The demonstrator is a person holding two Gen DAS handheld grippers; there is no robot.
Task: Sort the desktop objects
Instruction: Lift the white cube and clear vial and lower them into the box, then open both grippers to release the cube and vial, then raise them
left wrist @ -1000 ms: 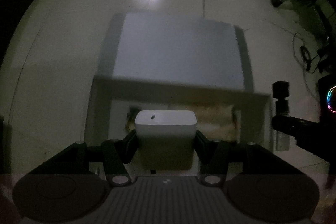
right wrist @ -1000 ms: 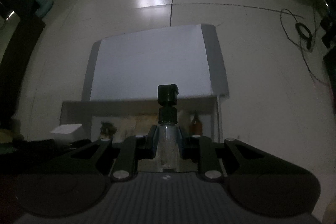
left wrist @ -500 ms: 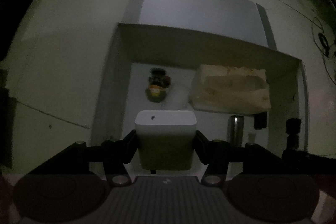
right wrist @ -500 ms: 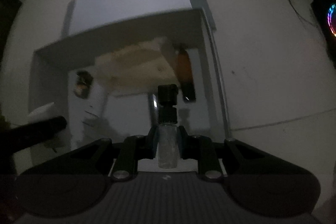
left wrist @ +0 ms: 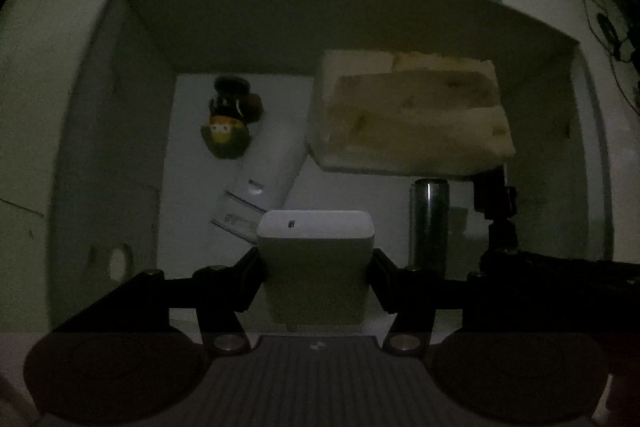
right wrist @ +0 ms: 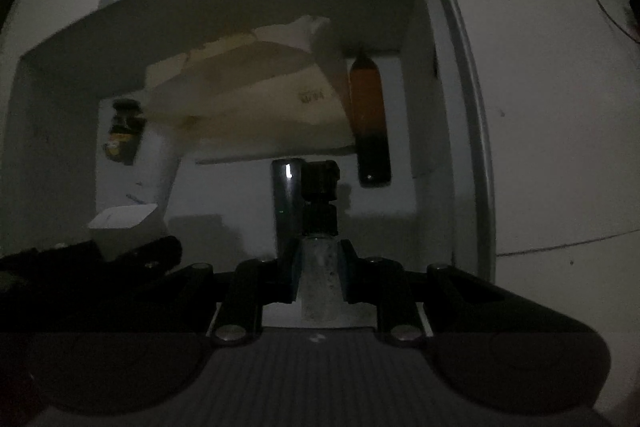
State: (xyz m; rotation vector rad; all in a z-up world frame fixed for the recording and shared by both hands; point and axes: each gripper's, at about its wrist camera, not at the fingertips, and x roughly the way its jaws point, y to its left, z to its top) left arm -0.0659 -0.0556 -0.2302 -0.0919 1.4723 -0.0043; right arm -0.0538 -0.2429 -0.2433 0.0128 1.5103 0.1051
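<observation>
— While both tongs hang over the open box (left wrist: 120,131), what lies inside, from the left?

— A small figure toy (left wrist: 228,123), then a pale packet (left wrist: 412,115), a metal cylinder (left wrist: 430,223) and an amber bottle (right wrist: 368,107) by the right wall.

— And the tongs?

— The left gripper (left wrist: 316,259) is closed on a white adapter (left wrist: 316,247); the right gripper (right wrist: 320,271) is closed narrow on a clear spray bottle (right wrist: 320,227). Both things are above the box floor — still to be put down, I judge. What remains on the desk, I cannot see.
</observation>
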